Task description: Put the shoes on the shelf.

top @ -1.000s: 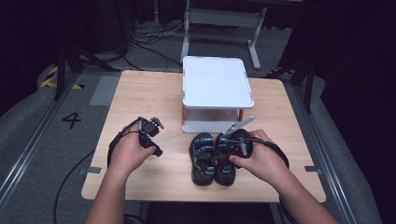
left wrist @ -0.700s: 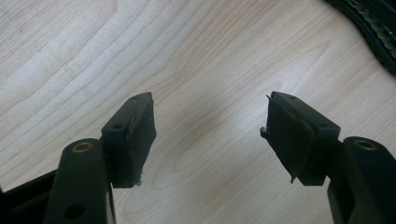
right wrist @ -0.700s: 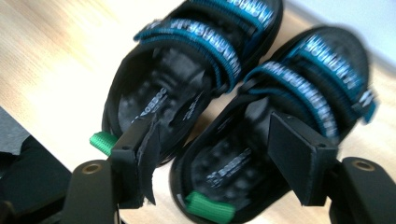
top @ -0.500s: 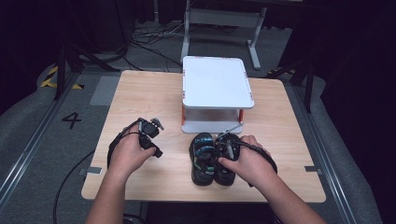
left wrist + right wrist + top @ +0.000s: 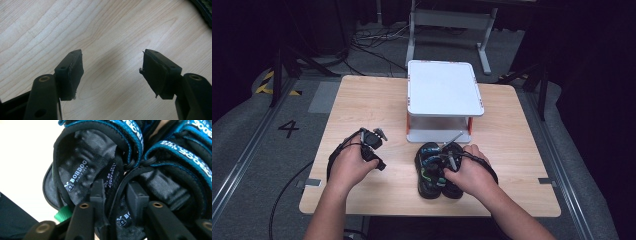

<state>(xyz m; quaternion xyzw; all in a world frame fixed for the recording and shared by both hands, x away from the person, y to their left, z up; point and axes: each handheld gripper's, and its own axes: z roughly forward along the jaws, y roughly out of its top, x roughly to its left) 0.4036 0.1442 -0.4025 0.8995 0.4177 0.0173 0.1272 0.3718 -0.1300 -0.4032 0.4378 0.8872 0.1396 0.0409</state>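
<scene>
Sandals (image 5: 438,169), a black pair with blue straps, are being shown side by side near the front edge of the wooden table (image 5: 372,107), just in front of the white two-tier stand (image 5: 444,95). The right gripper (image 5: 115,192) is being pressed down into the pair: one jaw is being set inside each sandal, and their adjoining inner heel walls are being pinched between the pads, the jaws having just been closing. The left gripper (image 5: 111,72) is being held over bare tabletop to the left of the sandals, its jaws being kept spread with nothing between them.
</scene>
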